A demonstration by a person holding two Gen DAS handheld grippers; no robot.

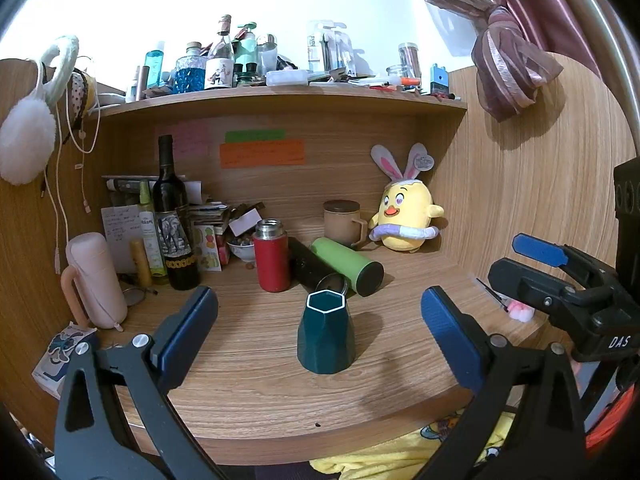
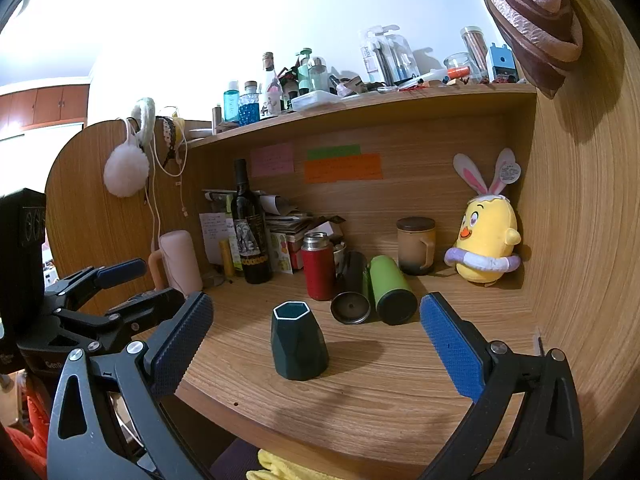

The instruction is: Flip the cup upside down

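A dark green faceted cup (image 1: 326, 336) stands on the wooden desk (image 1: 256, 368) with its white-rimmed hexagonal end up; I cannot tell if that end is open. It also shows in the right wrist view (image 2: 298, 346). My left gripper (image 1: 320, 304) is open and empty, its blue pads wide apart just in front of the cup. My right gripper (image 2: 316, 314) is open and empty, a little nearer the desk's front edge, with the cup between its fingers' lines. The right gripper also shows at the right of the left wrist view (image 1: 532, 268).
Behind the cup lie a green flask (image 1: 348, 266) and a black flask (image 1: 310, 268), with a red flask (image 1: 272, 256) standing. A wine bottle (image 1: 172, 220), a pink bottle (image 1: 96, 280), a brown mug (image 1: 344, 222) and a yellow plush chick (image 1: 406, 216) line the back.
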